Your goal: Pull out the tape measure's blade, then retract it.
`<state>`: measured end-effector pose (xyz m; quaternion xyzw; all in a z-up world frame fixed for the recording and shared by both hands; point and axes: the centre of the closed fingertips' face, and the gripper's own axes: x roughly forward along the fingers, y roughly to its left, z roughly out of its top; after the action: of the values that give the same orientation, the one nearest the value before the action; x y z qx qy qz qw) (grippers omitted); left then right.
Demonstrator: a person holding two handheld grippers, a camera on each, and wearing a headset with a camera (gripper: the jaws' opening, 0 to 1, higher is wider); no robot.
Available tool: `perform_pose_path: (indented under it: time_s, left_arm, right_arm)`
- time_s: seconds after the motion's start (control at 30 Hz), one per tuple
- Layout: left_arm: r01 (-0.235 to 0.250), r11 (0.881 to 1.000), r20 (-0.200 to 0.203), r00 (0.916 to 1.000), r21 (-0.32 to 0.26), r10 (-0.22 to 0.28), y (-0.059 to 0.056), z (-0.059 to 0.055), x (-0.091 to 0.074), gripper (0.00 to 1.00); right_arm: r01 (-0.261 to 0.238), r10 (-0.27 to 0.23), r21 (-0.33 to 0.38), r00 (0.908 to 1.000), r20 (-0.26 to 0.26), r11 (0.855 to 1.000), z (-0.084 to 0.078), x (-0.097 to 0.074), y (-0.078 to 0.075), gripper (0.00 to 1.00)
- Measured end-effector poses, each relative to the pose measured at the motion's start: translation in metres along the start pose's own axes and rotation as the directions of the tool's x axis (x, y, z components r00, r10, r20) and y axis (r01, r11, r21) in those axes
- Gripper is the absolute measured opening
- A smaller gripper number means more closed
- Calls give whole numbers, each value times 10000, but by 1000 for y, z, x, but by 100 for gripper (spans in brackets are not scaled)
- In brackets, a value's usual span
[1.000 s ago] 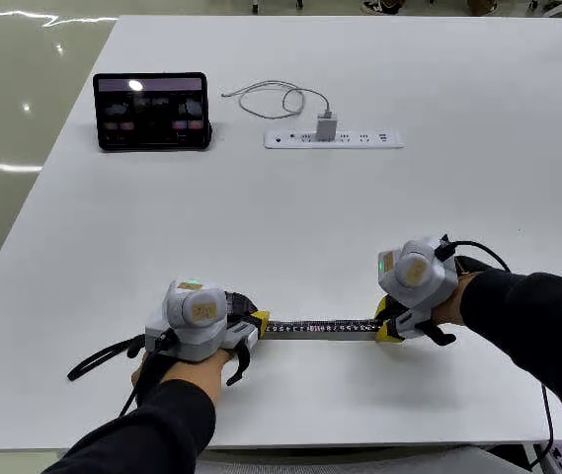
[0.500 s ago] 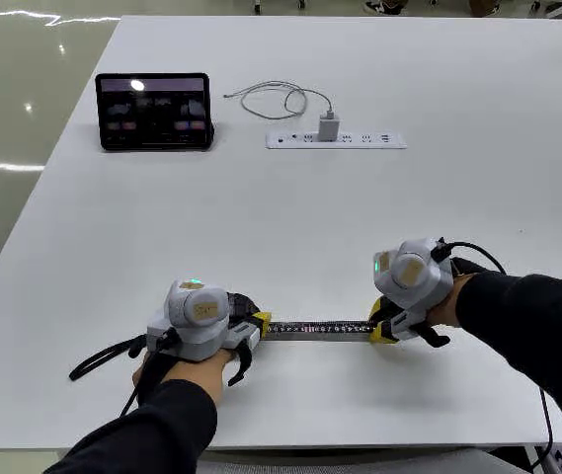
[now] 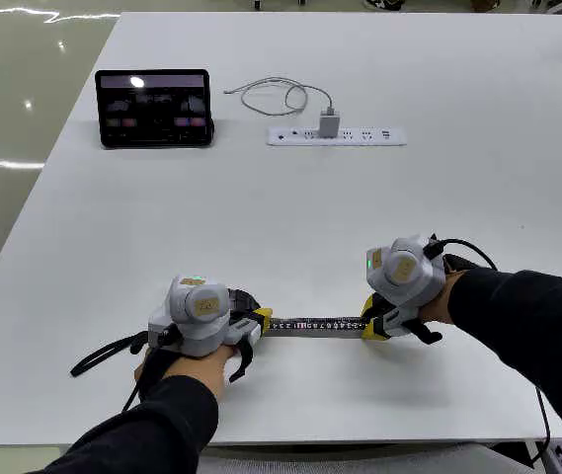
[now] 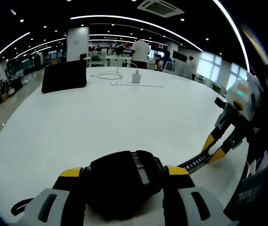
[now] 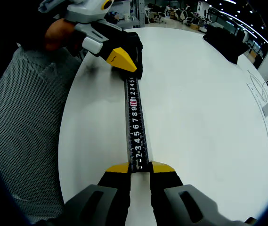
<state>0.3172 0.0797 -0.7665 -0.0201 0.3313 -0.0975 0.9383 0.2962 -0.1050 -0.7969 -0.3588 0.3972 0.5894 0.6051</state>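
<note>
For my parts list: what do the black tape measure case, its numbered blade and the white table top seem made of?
Black tape measure case: probably matte plastic or rubber; dull, with moulded contours. Dark numbered blade: likely thin coated metal; lies flat and straight, numerals printed. White table top: perhaps laminate; smooth, faint sheen, no grain.

I see the counter [image 3: 360,227] as a smooth white surface, half matt, with only soft reflections. The floor [image 3: 14,118] beside it is very glossy and mirrors the lamps. The tape measure case [image 4: 122,188] looks like matt black plastic, and its blade [image 5: 134,127] is dark and a little shiny. The left hand-held gripper [image 3: 257,323] and the right hand-held gripper [image 5: 140,167] have smooth pale grey plastic shells. The tablet [image 3: 152,107] has a glossy front. The chair [image 5: 30,122] is grey mesh cloth.
</note>
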Motion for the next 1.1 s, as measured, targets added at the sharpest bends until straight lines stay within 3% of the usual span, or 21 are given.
perform_pose_path:
  time_s: [1.1]
  left_arm:
    - [-17,10000,24,10000,-14,17,0,0,0,63]
  right_arm:
    - [1,0,-90,9998,202,10000,19,8,2,11]
